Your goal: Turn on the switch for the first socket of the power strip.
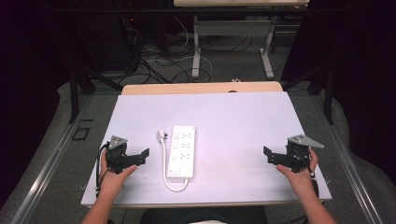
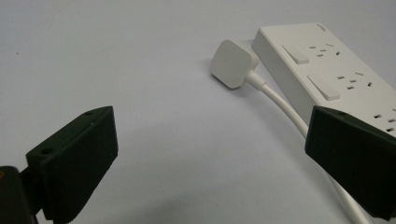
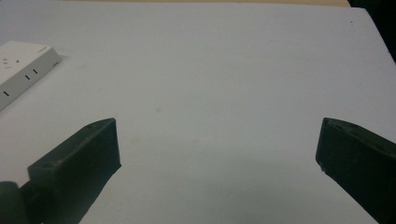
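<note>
Both forearms of the person come in from the near edge of the table [image 1: 233, 116], which carries a large white board over its wooden top, and each hand holds one black gripper low above this board. On the board, a little left of the middle, lies a white power strip [image 1: 182, 151] with its long side pointing away from the person; its sockets and rocker switches face upward. Its white cable [image 1: 165, 163] leaves the near end, makes a loop and runs back along the left side of the strip, ending in the white plug [image 1: 161, 135], which lies just beside the strip's far half.

Left of the cable is the left gripper [image 1: 145, 155], near it but not touching; its jaws stand wide apart with nothing between them, and they point toward the strip. At the right side of the board, well apart from the strip, the right gripper [image 1: 267, 154] has its jaws wide too, holding nothing.
</note>
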`<state>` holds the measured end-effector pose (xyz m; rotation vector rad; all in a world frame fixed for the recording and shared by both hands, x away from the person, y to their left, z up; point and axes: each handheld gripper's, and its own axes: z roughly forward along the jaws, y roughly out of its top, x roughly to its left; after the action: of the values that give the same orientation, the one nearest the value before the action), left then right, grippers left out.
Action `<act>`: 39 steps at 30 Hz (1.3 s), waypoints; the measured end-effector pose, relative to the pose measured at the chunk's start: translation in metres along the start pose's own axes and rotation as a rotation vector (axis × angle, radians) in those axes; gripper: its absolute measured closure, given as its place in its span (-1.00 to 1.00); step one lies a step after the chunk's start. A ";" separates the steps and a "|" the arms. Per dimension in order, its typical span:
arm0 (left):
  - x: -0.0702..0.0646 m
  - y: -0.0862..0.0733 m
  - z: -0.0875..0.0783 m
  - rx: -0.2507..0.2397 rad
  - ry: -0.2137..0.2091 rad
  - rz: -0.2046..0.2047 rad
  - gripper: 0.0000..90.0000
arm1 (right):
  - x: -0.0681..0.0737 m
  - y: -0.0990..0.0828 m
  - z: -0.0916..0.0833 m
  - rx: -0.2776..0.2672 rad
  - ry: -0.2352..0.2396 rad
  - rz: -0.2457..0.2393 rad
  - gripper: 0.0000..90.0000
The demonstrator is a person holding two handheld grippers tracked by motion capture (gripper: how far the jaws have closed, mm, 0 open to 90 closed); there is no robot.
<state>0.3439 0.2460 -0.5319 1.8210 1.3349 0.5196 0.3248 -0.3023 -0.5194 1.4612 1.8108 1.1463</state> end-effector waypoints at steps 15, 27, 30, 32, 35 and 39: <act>-0.008 0.002 -0.003 0.005 -0.056 0.004 -0.91 | 0.001 -0.005 0.004 -0.033 -0.004 -0.008 -1.00; -0.024 0.010 -0.008 0.007 -0.099 0.014 -0.83 | 0.008 -0.007 0.008 -0.021 0.028 -0.054 -1.00; -0.028 0.013 -0.009 0.009 -0.100 0.030 -0.81 | 0.009 -0.007 0.008 -0.016 0.034 -0.051 -0.99; -0.032 0.017 -0.011 0.011 -0.093 0.050 -0.75 | 0.010 -0.007 0.008 -0.009 0.032 -0.051 -0.99; -0.034 0.021 -0.012 0.017 -0.093 0.053 -0.69 | 0.011 -0.006 0.009 -0.013 0.033 -0.058 -0.99; -0.038 0.029 -0.013 0.007 -0.096 0.050 -0.64 | 0.013 -0.006 0.009 -0.018 0.032 -0.054 -0.99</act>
<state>0.3382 0.2126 -0.4960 1.8650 1.2309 0.4479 0.3258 -0.2874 -0.5281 1.3826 1.8453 1.1621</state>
